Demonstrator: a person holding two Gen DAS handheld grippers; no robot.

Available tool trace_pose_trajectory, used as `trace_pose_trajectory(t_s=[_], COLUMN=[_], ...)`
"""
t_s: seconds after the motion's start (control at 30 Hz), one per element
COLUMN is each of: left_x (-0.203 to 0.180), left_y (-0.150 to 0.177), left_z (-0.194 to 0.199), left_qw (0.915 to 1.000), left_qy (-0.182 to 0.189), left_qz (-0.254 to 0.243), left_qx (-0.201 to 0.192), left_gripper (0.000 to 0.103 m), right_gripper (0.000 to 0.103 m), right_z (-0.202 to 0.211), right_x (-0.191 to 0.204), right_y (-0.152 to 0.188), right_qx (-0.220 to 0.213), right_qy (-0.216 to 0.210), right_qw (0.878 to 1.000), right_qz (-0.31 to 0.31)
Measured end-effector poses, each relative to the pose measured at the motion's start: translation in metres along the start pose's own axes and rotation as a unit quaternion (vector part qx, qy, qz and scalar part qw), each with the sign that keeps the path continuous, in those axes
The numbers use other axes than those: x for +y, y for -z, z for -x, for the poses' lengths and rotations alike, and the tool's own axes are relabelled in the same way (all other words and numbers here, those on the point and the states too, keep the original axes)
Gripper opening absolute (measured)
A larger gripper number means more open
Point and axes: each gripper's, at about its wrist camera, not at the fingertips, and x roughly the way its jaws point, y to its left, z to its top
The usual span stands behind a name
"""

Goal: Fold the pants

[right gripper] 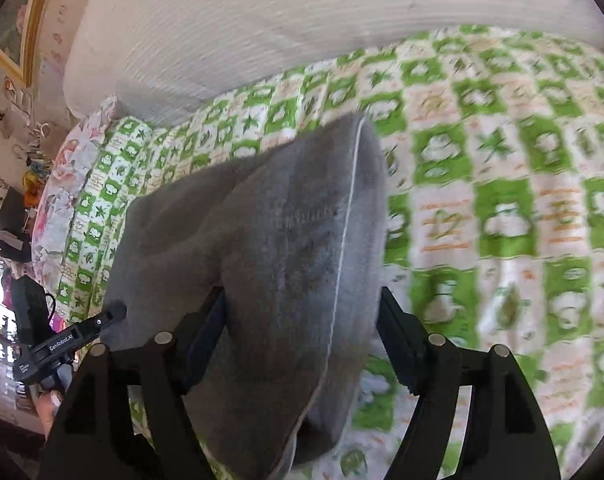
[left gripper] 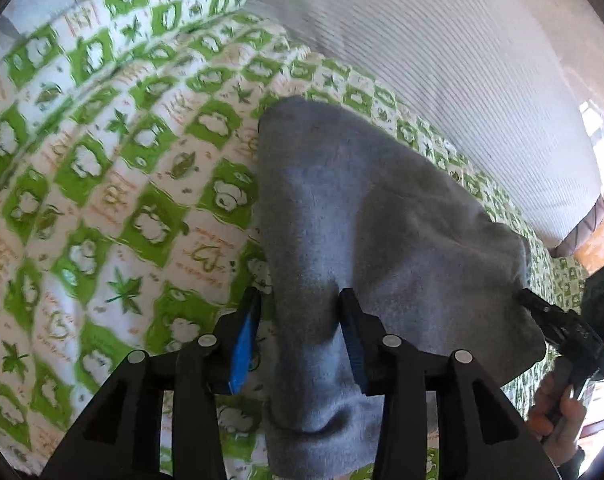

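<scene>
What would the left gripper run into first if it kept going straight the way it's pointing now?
The grey pants. The fabric already lies between the left gripper fingers and bunches ahead of them, so it would push into that cloth before reaching the green patterned bedsheet beneath, though depth is hard to judge.

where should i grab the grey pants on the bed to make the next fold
Grip the grey pants at the bunched near end, one hand-held gripper on each corner, coming from above and the near side. That end humps up off the green patterned bedspread, so the fingers can get around the thick fold; the far end looks flatter against the bed.
</scene>
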Motion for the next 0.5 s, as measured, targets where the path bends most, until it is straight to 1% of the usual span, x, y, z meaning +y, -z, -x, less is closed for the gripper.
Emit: trace_pose_trajectory(t_s=[0.13,0.2,0.23,0.3,0.43,0.5], left_x=[-0.011,-0.017,-0.02,-0.029,-0.04,-0.045], left_y=[0.006,0.009,0.012,0.016,0.027,0.032], left_z=[0.017,0.026,0.03,0.034,0.042,0.043], left_qw=[0.9996,0.9993,0.999,0.9985,0.9976,0.997], left_qy=[-0.009,-0.014,-0.015,-0.015,-0.02,-0.029], left_qz=[-0.022,-0.032,-0.038,-0.046,-0.061,-0.067], left_qx=[-0.012,-0.016,-0.019,-0.023,-0.024,-0.025], left_gripper=[0.041,0.049,0.05,0.055,0.058,0.062], right_gripper=[0.074,0.074,0.074,0.075,0.079,0.079], right_z=[0.028,0.039,0.045,0.052,0.06,0.061], right_x=[0.007,0.013,0.017,0.025,0.04,0.049], right_y=[-0.002,0.0,0.002,0.006,0.02,0.027], right_qx=[-0.033,-0.043,-0.047,-0.051,-0.047,-0.045], right_qy=[0.011,0.007,0.004,0.005,0.006,0.0], right_qw=[0.999,0.999,0.999,0.998,0.996,0.995], right_qz=[0.012,0.02,0.027,0.043,0.076,0.094])
